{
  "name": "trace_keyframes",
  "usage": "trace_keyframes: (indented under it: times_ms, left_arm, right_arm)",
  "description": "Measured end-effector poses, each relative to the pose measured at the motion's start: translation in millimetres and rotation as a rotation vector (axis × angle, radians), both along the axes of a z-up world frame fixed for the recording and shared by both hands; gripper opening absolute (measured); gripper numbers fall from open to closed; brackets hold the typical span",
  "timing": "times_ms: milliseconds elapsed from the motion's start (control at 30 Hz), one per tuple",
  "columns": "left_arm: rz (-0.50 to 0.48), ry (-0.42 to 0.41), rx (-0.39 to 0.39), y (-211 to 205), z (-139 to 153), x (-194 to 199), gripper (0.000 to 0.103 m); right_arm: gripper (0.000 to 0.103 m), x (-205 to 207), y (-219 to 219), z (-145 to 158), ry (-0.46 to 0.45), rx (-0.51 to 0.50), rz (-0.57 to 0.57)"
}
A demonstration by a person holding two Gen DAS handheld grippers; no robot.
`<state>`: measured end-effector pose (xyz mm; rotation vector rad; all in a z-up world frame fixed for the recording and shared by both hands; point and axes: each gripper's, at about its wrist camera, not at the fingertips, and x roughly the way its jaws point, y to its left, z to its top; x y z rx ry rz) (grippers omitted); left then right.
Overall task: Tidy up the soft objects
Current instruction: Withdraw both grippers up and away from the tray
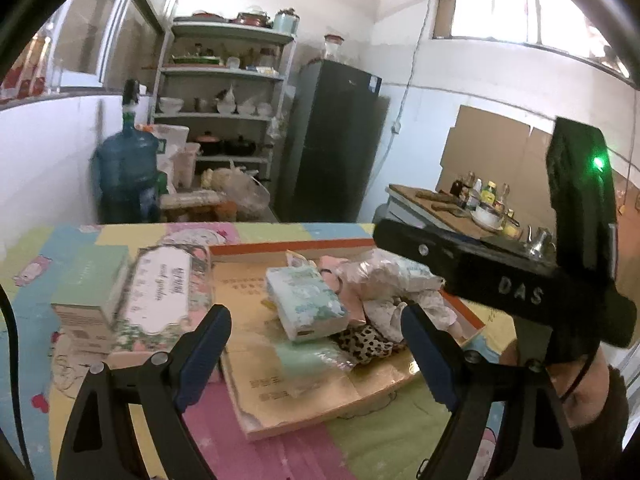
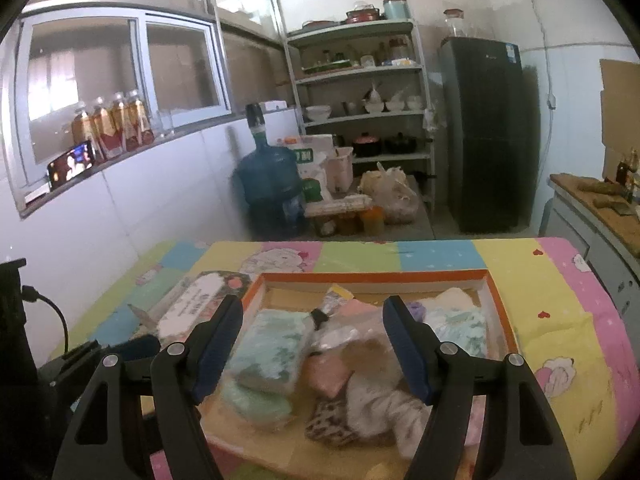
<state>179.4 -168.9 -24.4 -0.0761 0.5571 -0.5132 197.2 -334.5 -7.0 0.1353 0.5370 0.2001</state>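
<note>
Both tongs, left (image 1: 316, 334) and right (image 2: 313, 338), gape empty; your pack (image 1: 306, 302) sits tilted on the heap (image 1: 384, 304) and may slide off.

Tissue pack (image 2: 270, 350), crumpled cloths (image 2: 384, 404), possibly socks, heaped in tray (image 2: 498, 304).

A pastel patchwork table (image 2: 552, 280) is filling the lower frame, carrying a shallow cardboard tray (image 2: 376, 277) centrally and two tissue boxes (image 1: 164, 296) at left.
</note>
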Motion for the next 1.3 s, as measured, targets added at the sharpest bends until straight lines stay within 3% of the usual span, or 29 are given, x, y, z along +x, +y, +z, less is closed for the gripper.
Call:
trace_keyframes:
  times_ms: [467,667,933,1100,1300]
  left_arm:
    - [0.19,-0.202,0.081,52,29,-71,0.087]
    - [0.217,-0.221,0.083,79,29,-96,0.085]
    - [0.265,-0.253,0.05,112,33,-133,0.083]
    - [0.291,-0.263,0.067,123,34,-149,0.083]
    - [0.316,-0.278,0.08,136,36,-167,0.083]
  right_arm:
    - [0.074,-92,41,19,-0.14,-0.016,-0.155]
    - [0.075,-137,74,16,-0.205,-0.085,-0.243]
    - [0.076,-180,96,10,-0.217,-0.012,-0.27]
    - [0.076,-210,124,12,-0.266,-0.063,-0.342]
    - [0.076,-228,146,13,-0.262,-0.076,-0.384]
